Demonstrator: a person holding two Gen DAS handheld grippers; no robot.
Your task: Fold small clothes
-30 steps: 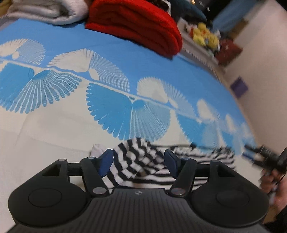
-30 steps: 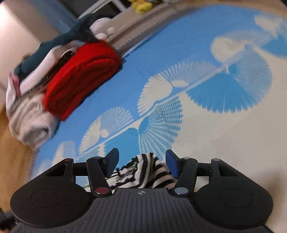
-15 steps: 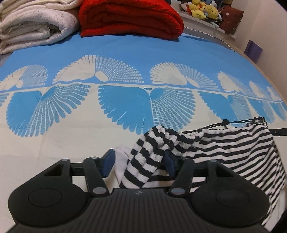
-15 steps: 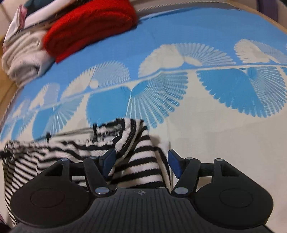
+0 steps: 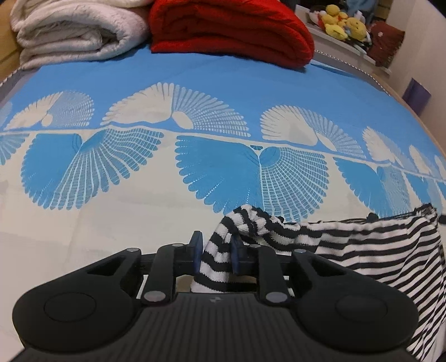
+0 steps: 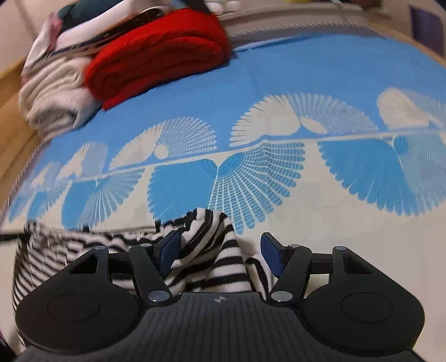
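In the left wrist view, the left hand-held gripper point(image 5: 214, 257) sits at the bottom centre of the frame. Its jaws have just been closing, and the two blue pads point(image 5: 196, 252) now press on a bunched corner of the striped garment point(image 5: 376, 247) from either side, so it grips the cloth. The garment is black and white. From the clamped corner it spreads to the lower right of the frame, where it hangs in a loose sheet with a dark drawstring along its top edge. It lies over the cream lower part of the bedspread point(image 5: 223, 92), which is blue further up with a band of white and blue fan shapes across the middle.

In the right wrist view, the right hand-held gripper point(image 6: 220, 252) stands wide. The other bunched end of the garment point(image 6: 206, 245) rises between its blue pads point(image 6: 271, 254). The cloth lies against the left pad, while a clear gap shows beside the right pad, so it does not clamp anything. The rest of the cloth trails to the lower left of that frame, somewhat blurred.

At the top of the left wrist view lie a folded white blanket point(image 5: 75, 30) and a folded red blanket point(image 5: 234, 30) side by side, with yellow soft toys point(image 5: 343, 23) on a shelf in the upper right corner.
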